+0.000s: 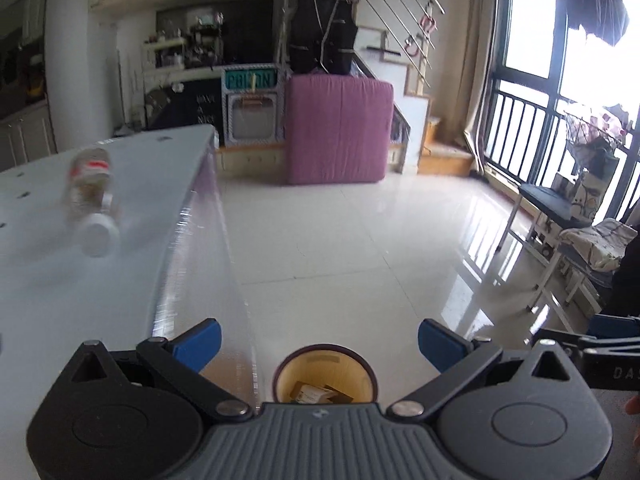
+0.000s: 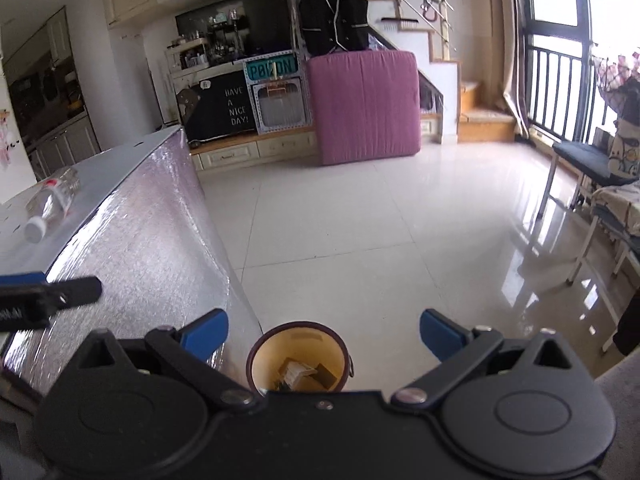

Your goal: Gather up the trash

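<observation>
Far left of the left gripper [image 1: 319,344], a clear bottle [image 1: 93,196] lies on its side on the white table [image 1: 48,300], well back from the table's edge. Both grippers gape wide, empty. Bin [image 2: 298,356] sits between the right gripper [image 2: 323,334] jaws, below. Rightward, bare tile floor [image 2: 400,232] runs to chairs [image 2: 576,184].

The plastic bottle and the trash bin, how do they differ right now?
The plastic bottle lies on its side on the table; the trash bin stands upright on the floor beside it. The bottle is clear with a white cap and a red label; the bin is opaque, dark-rimmed and yellowish inside. The bottle is capped shut, whereas the bin is open-topped and already holds some scraps. Neither is held by a tool.
</observation>
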`<control>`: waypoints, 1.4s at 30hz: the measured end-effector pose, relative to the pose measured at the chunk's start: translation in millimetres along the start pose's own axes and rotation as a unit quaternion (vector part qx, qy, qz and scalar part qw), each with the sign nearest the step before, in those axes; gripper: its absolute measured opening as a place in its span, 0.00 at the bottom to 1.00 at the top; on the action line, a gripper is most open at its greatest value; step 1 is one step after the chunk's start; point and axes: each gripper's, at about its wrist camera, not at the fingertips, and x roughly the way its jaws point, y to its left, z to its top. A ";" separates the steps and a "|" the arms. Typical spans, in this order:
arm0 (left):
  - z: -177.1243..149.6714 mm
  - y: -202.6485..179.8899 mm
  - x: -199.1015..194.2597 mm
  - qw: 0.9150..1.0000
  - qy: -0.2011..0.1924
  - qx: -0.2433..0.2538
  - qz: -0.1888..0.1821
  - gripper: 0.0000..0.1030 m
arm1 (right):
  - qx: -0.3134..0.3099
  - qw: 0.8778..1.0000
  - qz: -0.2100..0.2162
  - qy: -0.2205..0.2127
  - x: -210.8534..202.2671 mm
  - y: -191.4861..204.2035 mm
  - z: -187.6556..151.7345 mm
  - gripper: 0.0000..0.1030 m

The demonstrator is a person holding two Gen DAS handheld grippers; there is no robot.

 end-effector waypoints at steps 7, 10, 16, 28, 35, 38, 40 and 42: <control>-28.1 17.2 -34.3 0.999 -0.027 -0.011 0.019 1.00 | -0.009 1.000 -0.004 -0.008 -21.5 11.7 -26.4 1.00; -43.7 20.0 -39.9 0.999 -0.022 -0.012 0.020 1.00 | -0.014 1.000 -0.007 -0.014 -26.4 18.9 -31.8 1.00; -63.2 16.8 -46.4 0.999 -0.033 0.000 0.021 1.00 | -0.031 0.999 -0.016 -0.016 -29.2 33.3 -39.5 1.00; -73.4 17.7 -73.8 0.999 -0.034 -0.010 0.035 1.00 | -0.042 0.999 -0.008 -0.034 -52.2 48.2 -40.2 1.00; -77.0 23.8 -95.6 0.998 -0.041 -0.024 0.050 1.00 | -0.038 0.998 -0.003 -0.049 -74.9 48.8 -38.4 1.00; -73.5 27.8 -105.1 0.997 -0.049 -0.028 0.055 1.00 | -0.038 0.998 -0.005 -0.056 -86.3 45.4 -37.1 1.00; -72.4 30.6 -110.2 0.996 -0.052 -0.031 0.059 1.00 | -0.042 0.997 -0.008 -0.058 -92.9 46.5 -37.1 1.00; -69.9 32.5 -114.0 0.996 -0.055 -0.032 0.062 1.00 | -0.041 0.997 -0.004 -0.059 -98.5 46.7 -38.0 1.00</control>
